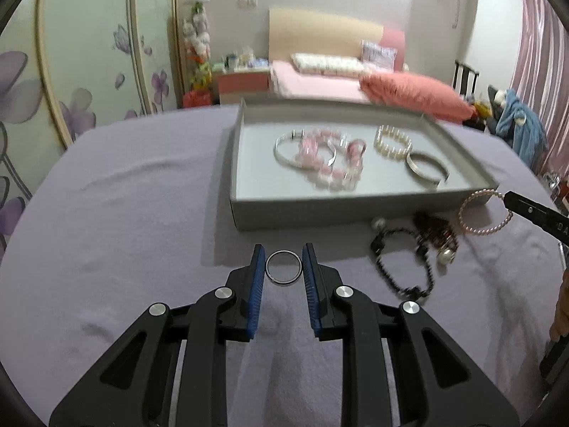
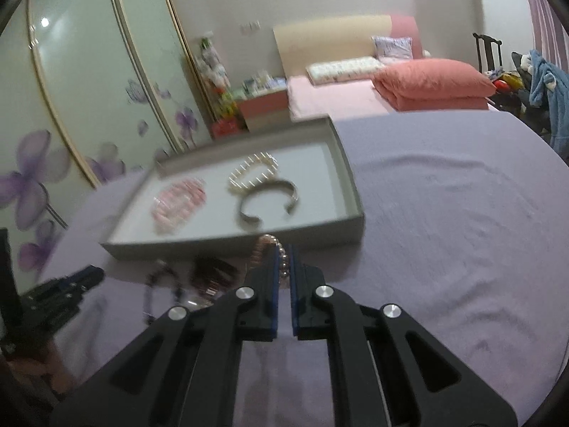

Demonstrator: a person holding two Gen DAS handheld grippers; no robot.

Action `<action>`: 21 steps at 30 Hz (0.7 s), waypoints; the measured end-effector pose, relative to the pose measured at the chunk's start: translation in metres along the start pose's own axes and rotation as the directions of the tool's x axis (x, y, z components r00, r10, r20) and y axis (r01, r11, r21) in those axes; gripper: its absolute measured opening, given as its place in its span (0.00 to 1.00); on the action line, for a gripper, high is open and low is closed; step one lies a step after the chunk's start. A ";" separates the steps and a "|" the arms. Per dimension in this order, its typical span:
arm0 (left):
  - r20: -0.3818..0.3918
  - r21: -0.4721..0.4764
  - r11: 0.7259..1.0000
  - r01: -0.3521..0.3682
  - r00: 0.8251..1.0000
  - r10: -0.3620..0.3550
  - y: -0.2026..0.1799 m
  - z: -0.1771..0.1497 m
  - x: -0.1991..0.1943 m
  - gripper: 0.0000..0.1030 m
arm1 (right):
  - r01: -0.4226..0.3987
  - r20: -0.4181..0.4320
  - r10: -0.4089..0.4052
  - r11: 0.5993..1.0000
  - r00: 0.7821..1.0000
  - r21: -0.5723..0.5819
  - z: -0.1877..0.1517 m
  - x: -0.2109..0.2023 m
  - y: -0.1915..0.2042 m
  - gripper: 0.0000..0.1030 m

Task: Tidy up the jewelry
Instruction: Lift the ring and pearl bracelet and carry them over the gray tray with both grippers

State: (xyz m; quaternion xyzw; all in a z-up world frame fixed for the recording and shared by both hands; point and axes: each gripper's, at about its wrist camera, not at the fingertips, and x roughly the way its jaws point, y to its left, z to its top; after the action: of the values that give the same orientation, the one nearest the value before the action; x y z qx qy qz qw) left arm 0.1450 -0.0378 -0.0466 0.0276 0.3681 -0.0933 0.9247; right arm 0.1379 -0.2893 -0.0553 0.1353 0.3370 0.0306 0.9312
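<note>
A dark metal ring (image 1: 281, 282) sits upright between the blue pads of my left gripper (image 1: 284, 253), which is shut on it just above the purple cloth. My right gripper (image 2: 283, 251) is shut on a pink pearl bracelet (image 2: 261, 252) that hangs from its tips. Seen from the left wrist, that bracelet (image 1: 488, 231) dangles from the right gripper (image 1: 509, 197) by the tray's near right corner. The grey tray (image 1: 302, 213) holds pink bead bracelets (image 1: 320, 172), a white pearl bracelet (image 1: 391, 142), a silver cuff (image 1: 423, 170) and a thin silver bangle (image 1: 279, 151).
A black bead bracelet (image 1: 402, 267) and a dark red piece with pearls (image 1: 439, 236) lie on the purple cloth (image 1: 124, 213) in front of the tray. The left gripper (image 2: 71, 281) shows at the left edge of the right wrist view. A bed stands behind the table.
</note>
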 end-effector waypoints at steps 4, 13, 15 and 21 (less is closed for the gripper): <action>0.072 0.006 1.000 -0.011 0.997 0.010 -0.005 0.001 -0.018 0.22 | -0.057 0.050 0.056 0.998 0.997 0.020 0.000 -0.019 0.009 0.06; 0.240 0.011 0.998 -0.062 0.969 0.058 -0.020 0.004 -0.056 0.22 | -0.082 0.163 0.079 0.997 0.983 0.015 -0.005 -0.056 0.035 0.06; 0.281 0.015 0.997 -0.079 0.957 0.071 -0.025 0.006 -0.065 0.22 | -0.047 0.209 0.050 0.999 0.977 -0.018 -0.008 -0.067 0.045 0.06; 0.356 0.015 0.994 -0.104 0.930 0.092 -0.035 0.008 -0.079 0.22 | 0.084 0.328 -0.046 0.991 0.943 -0.104 -0.013 -0.090 0.076 0.06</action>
State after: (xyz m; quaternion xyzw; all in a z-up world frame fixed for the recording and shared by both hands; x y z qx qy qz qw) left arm 0.0875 -0.0615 0.0145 0.0440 0.1920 -0.0564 0.9788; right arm 0.0634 -0.2266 0.0117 0.0728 0.1807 -0.0035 0.9808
